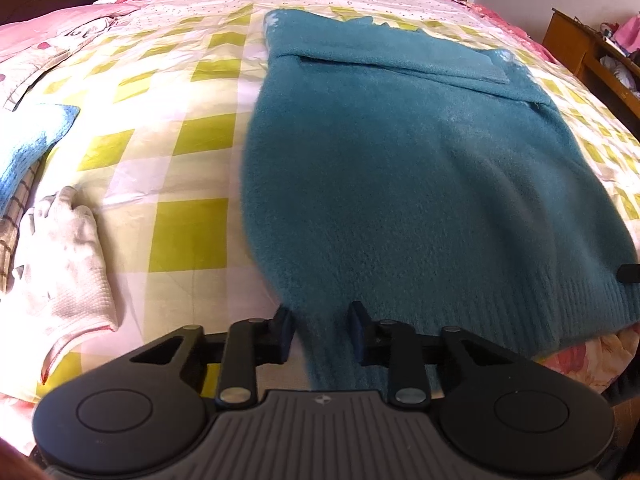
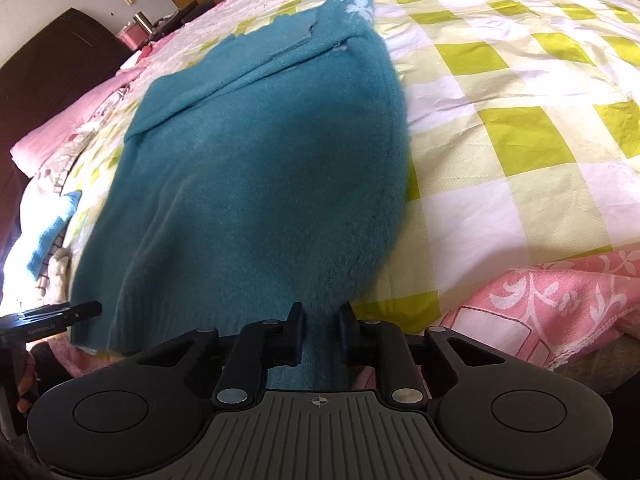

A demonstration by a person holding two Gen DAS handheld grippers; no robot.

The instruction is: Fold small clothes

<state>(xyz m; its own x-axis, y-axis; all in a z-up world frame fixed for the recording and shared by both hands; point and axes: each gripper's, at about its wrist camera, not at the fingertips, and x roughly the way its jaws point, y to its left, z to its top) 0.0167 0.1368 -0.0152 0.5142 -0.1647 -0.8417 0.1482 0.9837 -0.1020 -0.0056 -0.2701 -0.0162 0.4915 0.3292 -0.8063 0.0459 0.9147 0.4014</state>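
Teal sweater (image 1: 420, 168) spread flat on the checked bedspread (image 1: 176, 140), ribbed hem toward the near edge of the bed, sleeves already folded across the upper body. Left tongs (image 1: 322, 330) pinched on the hem at the sweater's left corner, cloth bunched between the pads; right tongs (image 2: 320, 330) pinched likewise on the right corner. One grip per corner, presumably to keep the hem straight and taut for lifting toward the collar. White garment (image 1: 64, 260) and light blue cloth (image 1: 32, 140) left of the sweater, well apart, likely awaiting folding. Pink floral cover (image 2: 560, 300) right of the hem.
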